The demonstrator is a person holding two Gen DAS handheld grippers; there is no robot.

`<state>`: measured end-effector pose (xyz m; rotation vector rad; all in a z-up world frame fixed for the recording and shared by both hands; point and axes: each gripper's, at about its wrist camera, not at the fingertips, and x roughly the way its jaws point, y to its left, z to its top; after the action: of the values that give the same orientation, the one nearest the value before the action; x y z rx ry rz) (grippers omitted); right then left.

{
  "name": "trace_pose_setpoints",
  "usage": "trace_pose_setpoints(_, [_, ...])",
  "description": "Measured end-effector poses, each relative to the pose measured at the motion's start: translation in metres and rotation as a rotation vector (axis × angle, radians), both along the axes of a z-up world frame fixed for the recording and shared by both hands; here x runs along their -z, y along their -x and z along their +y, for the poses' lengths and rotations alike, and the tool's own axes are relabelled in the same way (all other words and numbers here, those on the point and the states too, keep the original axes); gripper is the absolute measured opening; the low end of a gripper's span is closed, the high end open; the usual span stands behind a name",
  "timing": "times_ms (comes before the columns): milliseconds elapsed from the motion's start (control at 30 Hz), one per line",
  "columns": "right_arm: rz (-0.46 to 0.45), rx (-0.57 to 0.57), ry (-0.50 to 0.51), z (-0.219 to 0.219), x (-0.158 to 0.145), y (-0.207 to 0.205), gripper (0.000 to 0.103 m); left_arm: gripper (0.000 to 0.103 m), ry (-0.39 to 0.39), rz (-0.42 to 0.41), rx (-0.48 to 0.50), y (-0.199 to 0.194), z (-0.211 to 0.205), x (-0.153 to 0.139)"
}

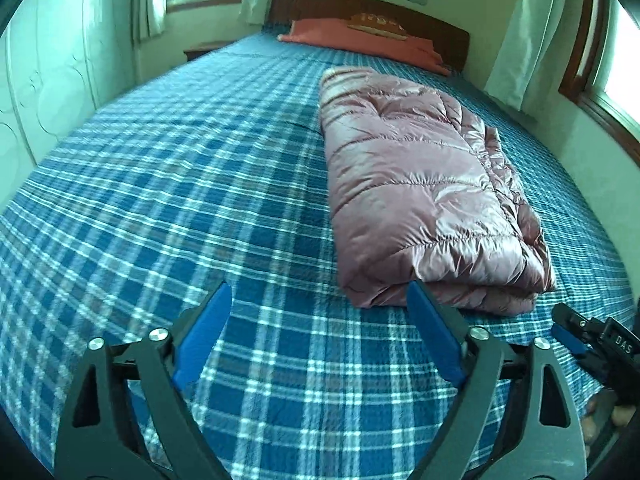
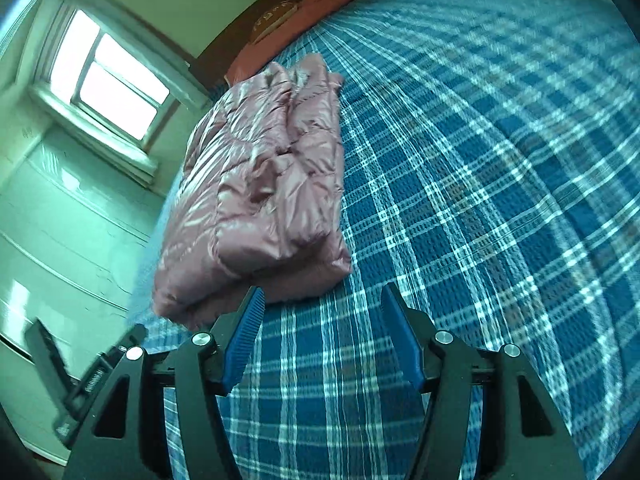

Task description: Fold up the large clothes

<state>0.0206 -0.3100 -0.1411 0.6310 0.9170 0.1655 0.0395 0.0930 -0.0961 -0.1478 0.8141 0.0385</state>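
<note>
Seemingly the folding step is over or nearly so. From the left wrist view, the pink puffer jacket lies as a compact, layered bundle on the blue plaid bedspread, toward the right side of the bed and short of the orange pillow at the headboard. The left hand-held gripper hovers over bare bedspread with its blue pads spread wide and nothing between them; its right pad sits just in front of the bundle's near edge in the picture, though whether it touches the fabric cannot be told. Part of the right hand-held gripper shows at the lower right, apart from the jacket.

From the right wrist view, the same jacket appears up and to the left, its folded layers stacked with a slightly ragged far end. The right hand-held gripper has its jaws parted and empty over the bedspread, the left pad overlapping the bundle's near corner in the picture only. A window lights the wall beyond.

Judging by the neat bundle and both empty grippers, the release looks complete. The next move likely calls for either tidying the loose far layers or leaving the bundle and fetching another garment; any further tuck needs a light pinch, since the slick padded fabric may spring open.
</note>
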Motion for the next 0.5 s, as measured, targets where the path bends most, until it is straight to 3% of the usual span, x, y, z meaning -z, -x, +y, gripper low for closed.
trace_pose_setpoints(100, [-0.021, -0.001, 0.114, 0.017, -0.016, 0.017, 0.067, 0.093, -0.047, -0.022, -0.024, 0.009, 0.000, -0.006])
trace_pose_setpoints(267, [-0.060, 0.006, 0.257, 0.045, -0.038, 0.035, 0.068, 0.094, -0.119, -0.051, -0.039, 0.026, -0.003, -0.020])
trace_pose_setpoints(500, [-0.126, 0.007, 0.410, 0.075, -0.077, 0.042, 0.072, 0.095, -0.113, -0.092, -0.052, 0.038, -0.003, -0.042])
